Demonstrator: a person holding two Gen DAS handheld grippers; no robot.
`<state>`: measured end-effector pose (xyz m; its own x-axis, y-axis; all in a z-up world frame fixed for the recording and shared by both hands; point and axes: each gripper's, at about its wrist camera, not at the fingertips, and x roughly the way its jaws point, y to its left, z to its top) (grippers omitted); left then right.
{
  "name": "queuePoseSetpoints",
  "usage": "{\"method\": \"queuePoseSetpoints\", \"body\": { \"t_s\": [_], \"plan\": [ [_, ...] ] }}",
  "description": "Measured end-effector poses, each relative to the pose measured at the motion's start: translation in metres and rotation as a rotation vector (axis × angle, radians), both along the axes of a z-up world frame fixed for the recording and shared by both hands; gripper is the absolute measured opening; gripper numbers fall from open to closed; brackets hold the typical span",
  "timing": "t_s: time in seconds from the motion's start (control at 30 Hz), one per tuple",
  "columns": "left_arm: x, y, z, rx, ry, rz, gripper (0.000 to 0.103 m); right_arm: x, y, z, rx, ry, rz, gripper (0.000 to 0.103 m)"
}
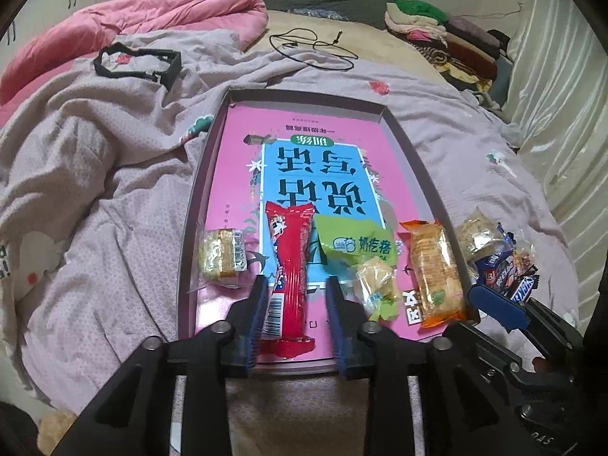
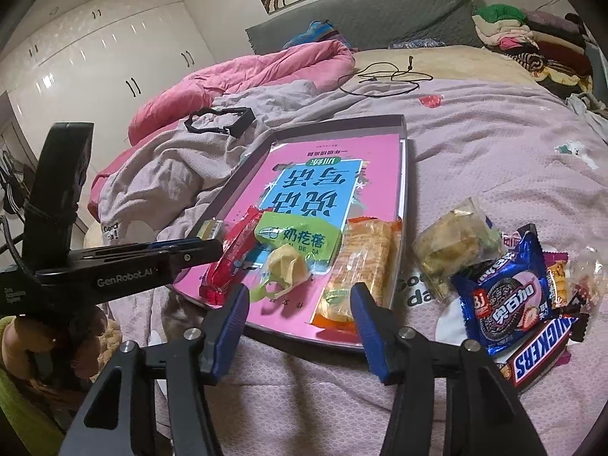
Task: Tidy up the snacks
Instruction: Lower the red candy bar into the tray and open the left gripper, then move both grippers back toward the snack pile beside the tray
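A shallow tray [image 1: 304, 93] with a pink printed sheet lies on the bed. In it sit a small yellow pack [image 1: 222, 258], a long red pack [image 1: 290, 266], a green pouch [image 1: 353, 243], a pale candy bag [image 1: 376, 285] and an orange cracker pack [image 1: 437, 273]. My left gripper [image 1: 296, 281] stands open astride the red pack's near end, with a gap on its right side. My right gripper [image 2: 300, 288] is open over the tray's [image 2: 404, 174] front edge, near the orange pack [image 2: 361, 266], holding nothing.
Right of the tray lie a clear pastry bag [image 2: 452, 250], a blue cookie pack [image 2: 505, 296] and a Snickers bar [image 2: 543, 353]. A pink quilt [image 1: 171, 19], a black frame [image 1: 136, 62], a cable [image 1: 315, 49] and stacked clothes [image 1: 437, 30] lie further back. A hand [image 2: 87, 334] holds the left gripper.
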<state>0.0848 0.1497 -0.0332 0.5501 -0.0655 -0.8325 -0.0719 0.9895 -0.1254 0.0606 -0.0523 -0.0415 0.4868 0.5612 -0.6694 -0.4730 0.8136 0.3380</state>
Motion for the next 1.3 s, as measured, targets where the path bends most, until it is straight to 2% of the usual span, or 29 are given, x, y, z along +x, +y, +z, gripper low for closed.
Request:
{"method": "queuePoseSetpoints", "body": {
  "t_s": [0.17, 0.37, 0.7, 0.87, 1.3],
  "plan": [
    [-0.002, -0.004, 0.007, 0.009, -0.012, -0.008, 0.052, 0.000, -0.003, 0.001, -0.003, -0.005, -0.011, 0.059],
    [-0.004, -0.008, 0.011, 0.027, -0.019, -0.016, 0.061, -0.001, -0.006, 0.005, -0.008, -0.024, -0.024, 0.064],
    [-0.007, -0.016, 0.016, 0.033, -0.023, -0.040, 0.068, -0.002, -0.010, 0.008, -0.012, -0.041, -0.050, 0.067],
    [-0.009, -0.021, 0.020, 0.034, -0.037, -0.056, 0.076, -0.004, -0.015, 0.012, -0.013, -0.060, -0.066, 0.070],
    [-0.015, -0.033, 0.032, 0.031, -0.058, -0.077, 0.078, -0.013, -0.028, 0.029, -0.045, -0.145, -0.099, 0.073]
  ]
}}
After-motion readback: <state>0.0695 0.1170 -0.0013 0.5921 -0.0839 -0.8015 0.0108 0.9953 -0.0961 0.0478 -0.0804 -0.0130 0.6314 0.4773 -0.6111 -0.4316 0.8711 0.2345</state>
